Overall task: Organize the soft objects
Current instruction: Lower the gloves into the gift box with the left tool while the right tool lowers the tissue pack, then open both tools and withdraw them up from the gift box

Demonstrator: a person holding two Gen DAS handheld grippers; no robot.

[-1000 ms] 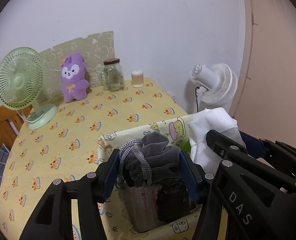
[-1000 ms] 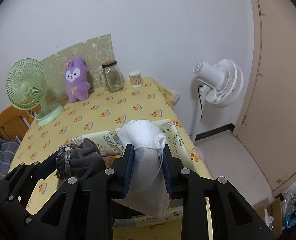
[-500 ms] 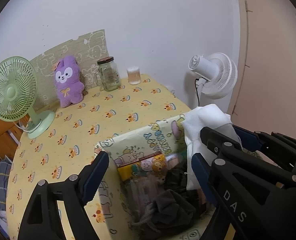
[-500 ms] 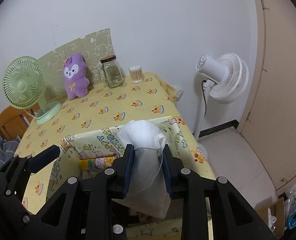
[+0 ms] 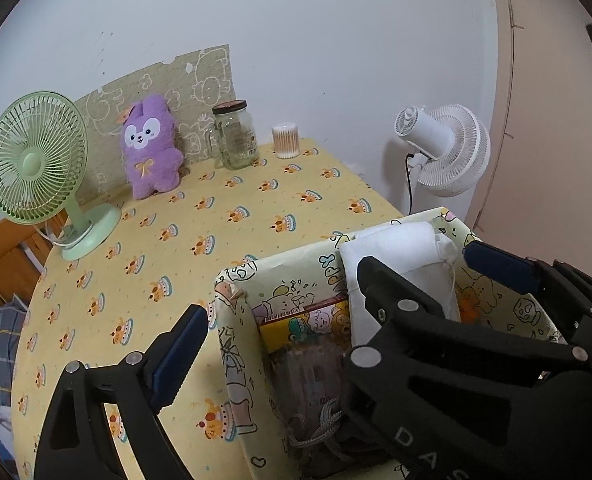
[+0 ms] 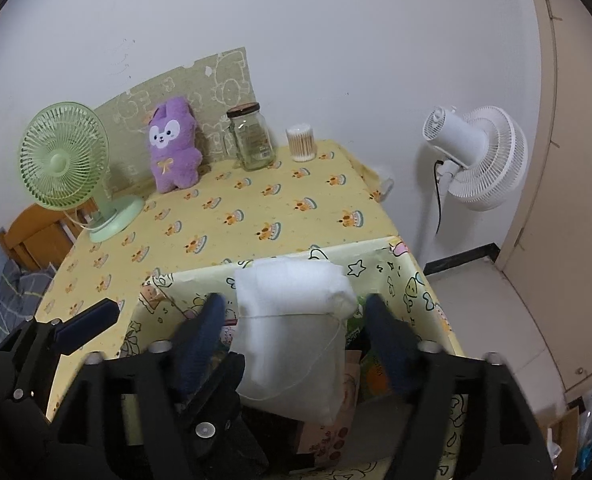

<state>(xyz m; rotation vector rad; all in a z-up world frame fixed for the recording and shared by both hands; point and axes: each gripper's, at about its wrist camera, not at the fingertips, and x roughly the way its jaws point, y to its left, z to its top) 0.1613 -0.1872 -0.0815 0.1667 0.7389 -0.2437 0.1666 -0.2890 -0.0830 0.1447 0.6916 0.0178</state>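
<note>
Pouch (image 6: 296,332) btwn open right gripper (image 6: 296,344) fingers.

Pouch (image 6: 296,320) in box (image 6: 411,280) on table (image 6: 232,216)

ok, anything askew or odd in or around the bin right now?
Mostly tidy. The white pouch sits high in the bin, poking above its rim between the open right gripper fingers, not settled. The grey pouch lies at the bottom. Nothing spilled on the table.
</note>
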